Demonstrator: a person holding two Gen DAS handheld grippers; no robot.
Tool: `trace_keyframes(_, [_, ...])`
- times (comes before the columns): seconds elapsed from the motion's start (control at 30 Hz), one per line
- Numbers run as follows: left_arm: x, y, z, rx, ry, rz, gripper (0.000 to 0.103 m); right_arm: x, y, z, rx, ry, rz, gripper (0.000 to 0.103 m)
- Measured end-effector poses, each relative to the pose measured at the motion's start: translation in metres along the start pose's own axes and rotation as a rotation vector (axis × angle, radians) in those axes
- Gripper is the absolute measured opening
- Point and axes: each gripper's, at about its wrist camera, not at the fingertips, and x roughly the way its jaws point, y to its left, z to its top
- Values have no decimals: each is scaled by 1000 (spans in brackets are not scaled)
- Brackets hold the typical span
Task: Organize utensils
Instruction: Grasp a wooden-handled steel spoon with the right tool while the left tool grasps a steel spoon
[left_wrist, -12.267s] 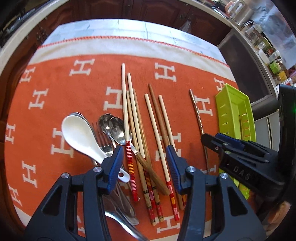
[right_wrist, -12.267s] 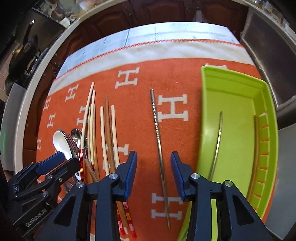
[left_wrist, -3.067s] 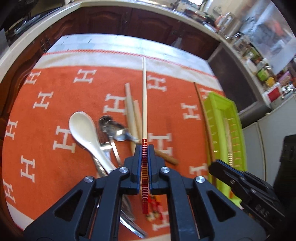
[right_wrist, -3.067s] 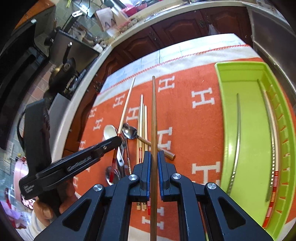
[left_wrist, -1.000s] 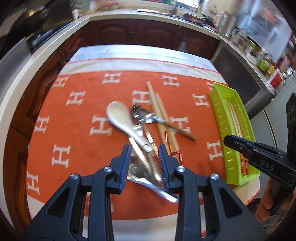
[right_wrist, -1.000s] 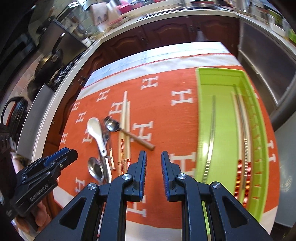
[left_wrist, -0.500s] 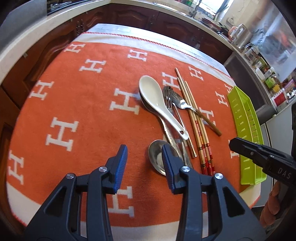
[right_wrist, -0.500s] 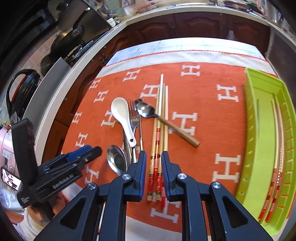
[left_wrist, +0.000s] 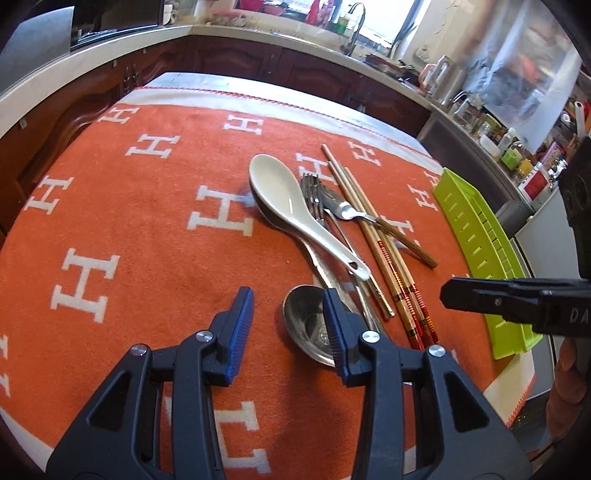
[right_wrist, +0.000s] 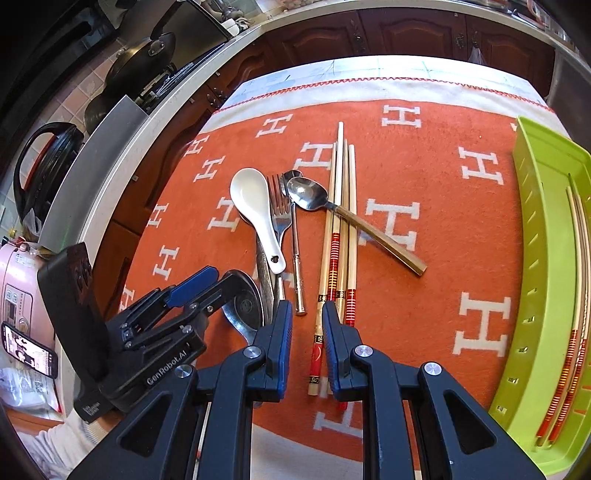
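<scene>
A pile of utensils lies on the orange cloth: a white ceramic spoon (left_wrist: 295, 206) (right_wrist: 255, 206), a fork (right_wrist: 279, 210), a metal spoon with a wooden handle (right_wrist: 314, 195), a steel ladle bowl (left_wrist: 310, 321) (right_wrist: 242, 299) and several red-banded chopsticks (left_wrist: 391, 266) (right_wrist: 338, 240). My left gripper (left_wrist: 288, 306) is open and empty, just left of the ladle bowl. My right gripper (right_wrist: 306, 317) is open and empty, low over the near ends of the chopsticks. The green tray (right_wrist: 543, 258) (left_wrist: 469, 236) on the right holds several chopsticks (right_wrist: 580, 277).
The orange cloth (left_wrist: 110, 206) with white H marks covers the table. Dark wooden cabinets and a counter (left_wrist: 258, 55) run behind. A pan on a stove (right_wrist: 144, 62) and a black kettle (right_wrist: 44, 166) stand at the left.
Both grippers have moved lower and closer to the utensil pile. The left one has come next to the ladle bowl, the right one over the chopstick ends. Both stay open and empty.
</scene>
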Motion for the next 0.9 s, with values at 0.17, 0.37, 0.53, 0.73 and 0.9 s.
trace_keyframes(0.17, [2,-6,-3,30,0,-13,35,2,0,3,-7,-8,7,16])
trace_keyframes(0.37, [4,-12,-6,63,4,-41,35,1,6,23,-74,-56,-27,17])
trace_keyframes(0.53, [6,-3,-4,10,12,-90,35,11,11,50,-174,-96,-126,42])
trace_keyframes(0.73, [9,-2,-3,3,16,-108,34,42,15,68,-291,-45,-194,41])
trace_keyframes(0.9, [12,-2,-3,-8,18,-121,30,56,14,66,-335,-10,-232,15])
